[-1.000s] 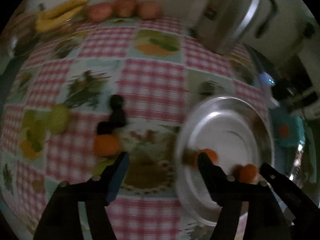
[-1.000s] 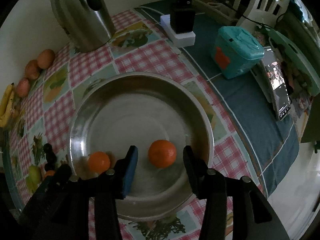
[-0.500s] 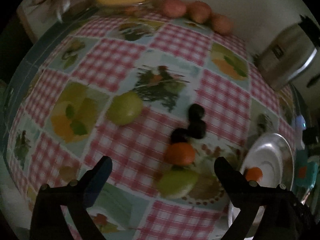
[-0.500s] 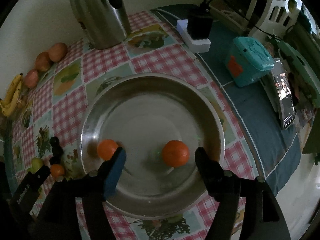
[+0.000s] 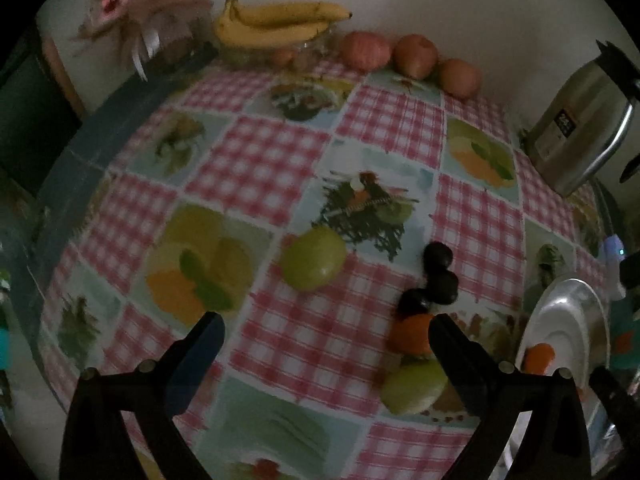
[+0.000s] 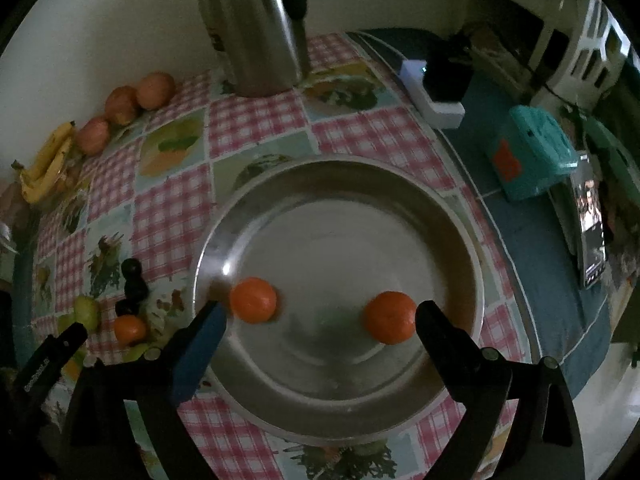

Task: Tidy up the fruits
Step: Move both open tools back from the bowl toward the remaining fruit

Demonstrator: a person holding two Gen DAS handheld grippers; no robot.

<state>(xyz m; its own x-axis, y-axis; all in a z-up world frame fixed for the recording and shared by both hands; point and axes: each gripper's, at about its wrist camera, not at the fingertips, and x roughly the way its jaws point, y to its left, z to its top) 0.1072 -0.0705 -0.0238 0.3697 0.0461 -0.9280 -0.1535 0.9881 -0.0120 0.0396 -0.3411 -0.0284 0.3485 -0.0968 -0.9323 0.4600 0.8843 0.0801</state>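
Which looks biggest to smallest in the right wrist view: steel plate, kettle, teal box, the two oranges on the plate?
1. steel plate
2. kettle
3. teal box
4. The two oranges, left and right, look alike; no ranking.
Fisheye nearness makes the kettle-versus-box order unsure.

Left gripper [image 5: 326, 334]: jaws spread wide, nothing between them, fingers entering from 6 o'clock. Right gripper [image 6: 320, 322]: jaws have just been opening, now wide, gripping nothing, pointing steeply down.

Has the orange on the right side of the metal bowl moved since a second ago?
Cannot tell. The orange lies in the same spot of the metal bowl, right of the other orange; the right tool has just been opening around it.
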